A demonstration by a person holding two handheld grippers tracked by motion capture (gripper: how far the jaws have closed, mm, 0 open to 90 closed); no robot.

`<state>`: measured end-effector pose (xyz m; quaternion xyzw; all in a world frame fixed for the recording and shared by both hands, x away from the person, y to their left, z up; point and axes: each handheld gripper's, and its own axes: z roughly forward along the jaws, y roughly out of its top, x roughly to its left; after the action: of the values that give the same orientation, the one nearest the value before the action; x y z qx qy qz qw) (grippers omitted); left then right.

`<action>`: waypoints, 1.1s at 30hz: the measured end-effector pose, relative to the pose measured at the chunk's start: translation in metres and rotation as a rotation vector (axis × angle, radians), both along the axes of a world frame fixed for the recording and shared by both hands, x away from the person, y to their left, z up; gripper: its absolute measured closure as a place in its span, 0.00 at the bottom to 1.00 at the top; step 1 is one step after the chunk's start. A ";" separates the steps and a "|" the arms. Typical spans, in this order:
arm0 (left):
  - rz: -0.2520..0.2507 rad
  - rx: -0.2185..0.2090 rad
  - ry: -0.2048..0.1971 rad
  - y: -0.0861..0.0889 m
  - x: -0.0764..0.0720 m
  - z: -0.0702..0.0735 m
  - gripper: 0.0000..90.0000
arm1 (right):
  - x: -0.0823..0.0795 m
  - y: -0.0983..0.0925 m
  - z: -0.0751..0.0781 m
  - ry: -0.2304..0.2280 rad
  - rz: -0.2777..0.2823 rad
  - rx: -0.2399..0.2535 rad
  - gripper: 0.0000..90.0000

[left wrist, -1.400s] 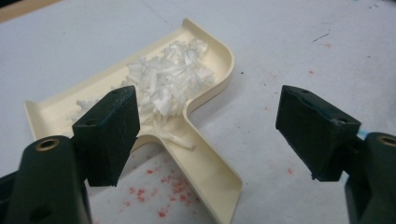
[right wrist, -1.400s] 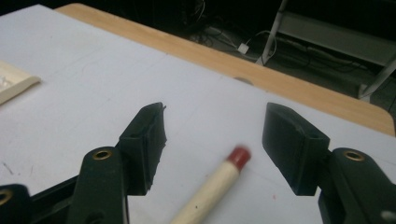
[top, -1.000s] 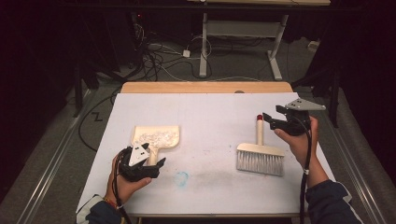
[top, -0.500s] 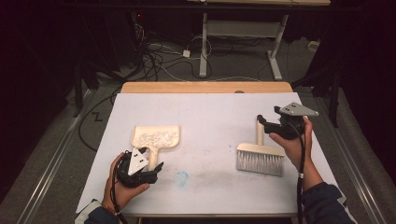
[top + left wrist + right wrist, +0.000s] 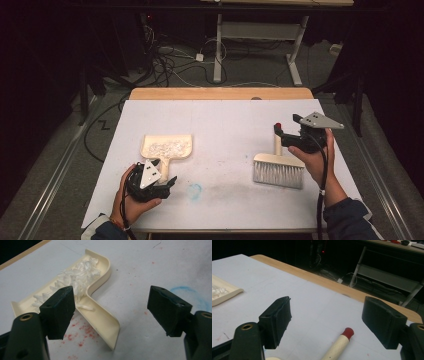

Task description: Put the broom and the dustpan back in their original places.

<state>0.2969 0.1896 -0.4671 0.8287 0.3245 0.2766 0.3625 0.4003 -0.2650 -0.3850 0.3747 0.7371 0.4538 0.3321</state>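
A cream dustpan (image 5: 166,148) lies left of centre on the white table, its tray holding white scraps (image 5: 75,277); its handle (image 5: 100,320) points toward the near edge. My left gripper (image 5: 161,185) hovers open just over the handle's end, which lies between the jaws in the left gripper view. A hand brush (image 5: 278,168) with pale bristles and a red-tipped wooden handle (image 5: 339,343) lies at the right. My right gripper (image 5: 278,132) stands open above that handle's tip, nothing held.
The white sheet (image 5: 225,125) covers a wooden table whose far edge (image 5: 220,93) shows bare. A faint blue scribble (image 5: 194,190) and red specks (image 5: 80,340) mark the sheet near the dustpan. Beyond the table are cables and a desk frame (image 5: 260,35) on dark floor.
The right gripper has come down and left toward the brush handle's red tip. The left gripper has shifted slightly toward the near edge behind the dustpan handle.
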 end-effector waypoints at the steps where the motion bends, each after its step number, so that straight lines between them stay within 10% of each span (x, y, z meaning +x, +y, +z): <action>1: -0.003 0.001 0.002 0.000 0.000 0.000 0.24 | -0.001 0.000 0.000 0.000 -0.001 -0.002 0.27; 33: -0.026 0.006 0.005 -0.003 -0.002 -0.001 0.23 | -0.042 0.003 0.013 -0.060 0.065 -0.057 0.26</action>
<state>0.2953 0.1863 -0.4678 0.8346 0.3139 0.2709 0.3627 0.3582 -0.2621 -0.3716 0.3273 0.7512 0.4541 0.3498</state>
